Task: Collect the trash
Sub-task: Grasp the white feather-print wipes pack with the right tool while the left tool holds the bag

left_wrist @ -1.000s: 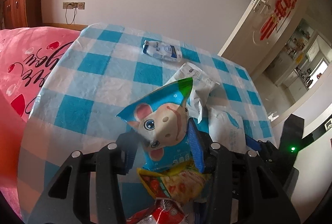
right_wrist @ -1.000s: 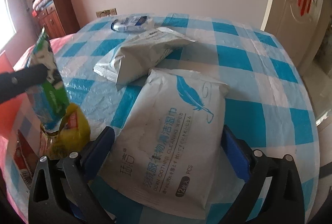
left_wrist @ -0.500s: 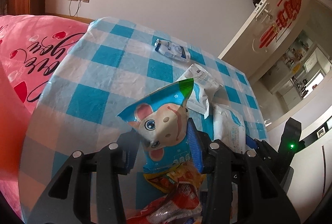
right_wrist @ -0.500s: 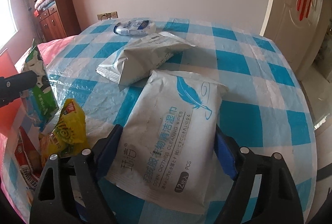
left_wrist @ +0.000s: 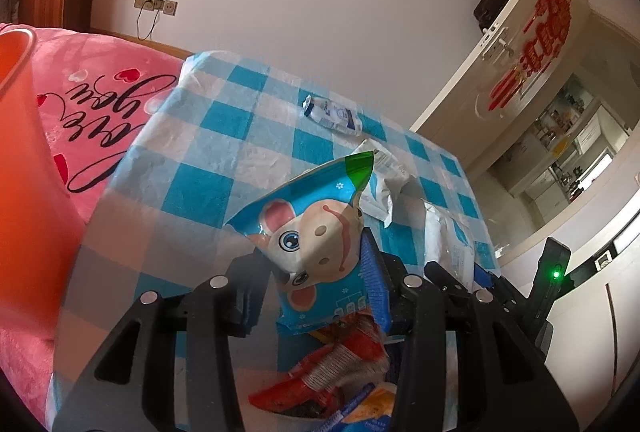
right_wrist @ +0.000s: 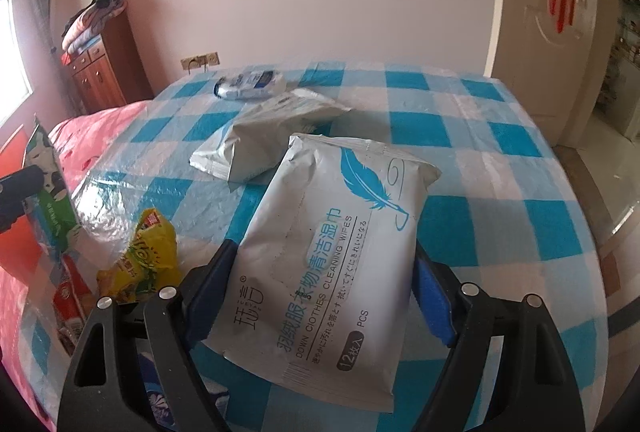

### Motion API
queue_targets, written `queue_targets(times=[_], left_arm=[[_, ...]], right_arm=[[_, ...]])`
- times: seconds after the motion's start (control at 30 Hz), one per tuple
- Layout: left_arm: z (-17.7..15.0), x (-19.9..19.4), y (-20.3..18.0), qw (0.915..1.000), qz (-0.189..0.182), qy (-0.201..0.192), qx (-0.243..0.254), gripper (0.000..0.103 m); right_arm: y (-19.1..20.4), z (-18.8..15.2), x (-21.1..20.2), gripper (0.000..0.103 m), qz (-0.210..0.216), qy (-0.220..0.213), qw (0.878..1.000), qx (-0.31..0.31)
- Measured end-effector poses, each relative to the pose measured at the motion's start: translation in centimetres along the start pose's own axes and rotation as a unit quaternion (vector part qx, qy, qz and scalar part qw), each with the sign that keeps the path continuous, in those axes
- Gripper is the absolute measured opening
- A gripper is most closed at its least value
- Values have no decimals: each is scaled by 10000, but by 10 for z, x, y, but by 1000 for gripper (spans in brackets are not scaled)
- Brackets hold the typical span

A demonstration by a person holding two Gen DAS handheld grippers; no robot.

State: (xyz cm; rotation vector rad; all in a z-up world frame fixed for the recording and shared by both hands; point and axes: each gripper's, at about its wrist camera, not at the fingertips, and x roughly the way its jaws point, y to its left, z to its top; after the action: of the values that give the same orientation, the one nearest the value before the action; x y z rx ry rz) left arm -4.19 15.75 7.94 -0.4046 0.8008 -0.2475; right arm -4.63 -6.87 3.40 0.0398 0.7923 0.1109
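A blue-and-white checked counter (right_wrist: 460,135) fills the bedroom. Nearest, the right tongs (right_wrist: 320,288), having just closed, press both sides of a white wet-wipes pack (right_wrist: 332,248). The left tongs (left_wrist: 316,276) pinch a blue cartoon-cow wrapper (left_wrist: 316,228). Farther back lies a crumpled white-and-blue packet (right_wrist: 250,85).

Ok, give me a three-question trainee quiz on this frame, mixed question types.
1. True or false: the left gripper is shut on the cartoon cow wrapper.
2. What is the right gripper closed on? A) yellow snack bag B) feather-print wipes pack C) small blue-and-white packet
3. Fill in: the trash lies on a blue-and-white ____ tablecloth.

Key: 1 true; 2 B; 3 checked.
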Motion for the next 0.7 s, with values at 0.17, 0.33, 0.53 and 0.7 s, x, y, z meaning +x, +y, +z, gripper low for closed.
queue_targets(times=[0.17,0.33,0.53,0.7], left_arm=[[-2,-22,3,9998,-87,-159,5,45],[0,-50,7,9991,-160,-387,12,45],[4,-91,18,9973,-127,-729,-5,45],[8,-129,39,9940,81,-1080,-137,45]], right_arm=[[3,8,-22,81,62,-156,9998,49],[19,18,-46,81,254,-303,9992,-22],[53,33,-70,81,830,-359,9958,-103],[99,48,-87,82,1533,-361,9871,-297]])
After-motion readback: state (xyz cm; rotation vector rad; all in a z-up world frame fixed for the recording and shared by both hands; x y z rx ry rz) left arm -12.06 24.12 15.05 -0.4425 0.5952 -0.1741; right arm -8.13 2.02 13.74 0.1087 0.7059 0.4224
